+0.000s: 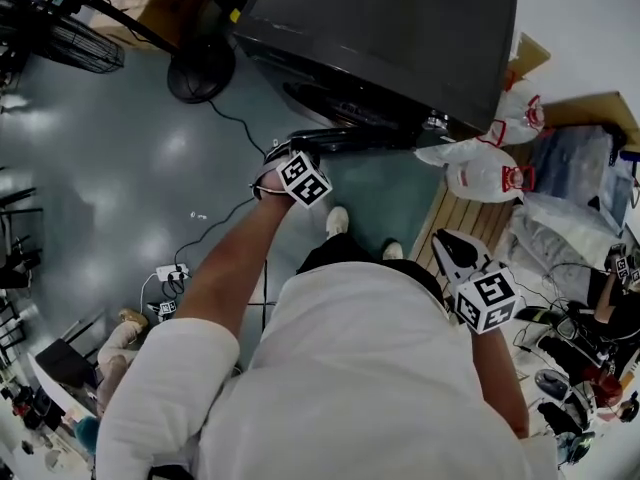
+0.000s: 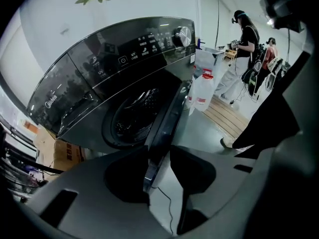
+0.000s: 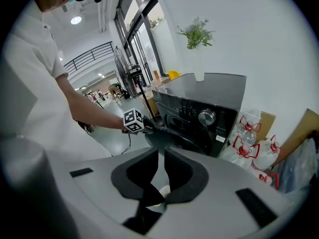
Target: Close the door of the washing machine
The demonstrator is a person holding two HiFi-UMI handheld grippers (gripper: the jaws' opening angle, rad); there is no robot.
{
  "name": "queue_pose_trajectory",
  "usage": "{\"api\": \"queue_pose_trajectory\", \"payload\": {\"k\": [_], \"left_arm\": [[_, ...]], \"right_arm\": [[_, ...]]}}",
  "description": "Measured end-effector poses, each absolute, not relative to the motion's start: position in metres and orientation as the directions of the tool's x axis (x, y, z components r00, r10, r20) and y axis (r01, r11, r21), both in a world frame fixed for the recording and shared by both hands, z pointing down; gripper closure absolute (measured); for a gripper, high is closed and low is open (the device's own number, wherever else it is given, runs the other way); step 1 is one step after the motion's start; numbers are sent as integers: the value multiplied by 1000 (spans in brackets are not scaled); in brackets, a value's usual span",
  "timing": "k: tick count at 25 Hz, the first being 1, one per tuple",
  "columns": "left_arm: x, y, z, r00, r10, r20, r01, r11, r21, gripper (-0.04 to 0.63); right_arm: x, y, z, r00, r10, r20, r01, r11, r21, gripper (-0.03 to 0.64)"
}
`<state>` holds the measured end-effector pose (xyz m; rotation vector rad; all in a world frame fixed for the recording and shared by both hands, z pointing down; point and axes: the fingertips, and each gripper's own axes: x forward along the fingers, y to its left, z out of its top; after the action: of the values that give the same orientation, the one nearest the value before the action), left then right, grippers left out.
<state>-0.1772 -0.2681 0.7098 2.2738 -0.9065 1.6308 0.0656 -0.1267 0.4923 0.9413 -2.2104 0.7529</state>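
Note:
A dark front-loading washing machine (image 1: 400, 38) (image 2: 124, 59) (image 3: 199, 108) stands against the white wall. Its round door (image 1: 335, 140) (image 2: 167, 118) is swung out, and the drum (image 2: 132, 116) shows behind it. My left gripper (image 1: 283, 155) (image 2: 159, 158) is at the door's free edge, with that edge held between its jaws. The right gripper view shows the left gripper's marker cube (image 3: 133, 121) at the door. My right gripper (image 1: 447, 243) (image 3: 161, 158) hangs back by my right side, well short of the machine, jaws together and empty.
Large water bottles with red caps (image 1: 490, 173) (image 2: 202, 91) (image 3: 249, 138) stand on a wooden pallet (image 1: 470, 218) right of the machine. Bags and clutter (image 1: 590, 318) lie further right. A fan base (image 1: 200, 68), cable and power strip (image 1: 170, 273) lie on the left floor. People (image 2: 244, 49) stand far off.

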Motion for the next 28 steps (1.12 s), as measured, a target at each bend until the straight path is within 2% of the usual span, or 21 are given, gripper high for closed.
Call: {"api": "queue_pose_trajectory", "payload": {"k": [16, 28], "left_arm": [[-184, -343, 708, 183, -455, 872, -521, -797, -307, 465], [-178, -379, 704, 198, -520, 831, -566, -753, -336, 474]], "right_arm": [[68, -141, 497, -519, -419, 745, -794, 559, -239, 573], [75, -147, 500, -498, -420, 759, -813, 532, -239, 575]]}}
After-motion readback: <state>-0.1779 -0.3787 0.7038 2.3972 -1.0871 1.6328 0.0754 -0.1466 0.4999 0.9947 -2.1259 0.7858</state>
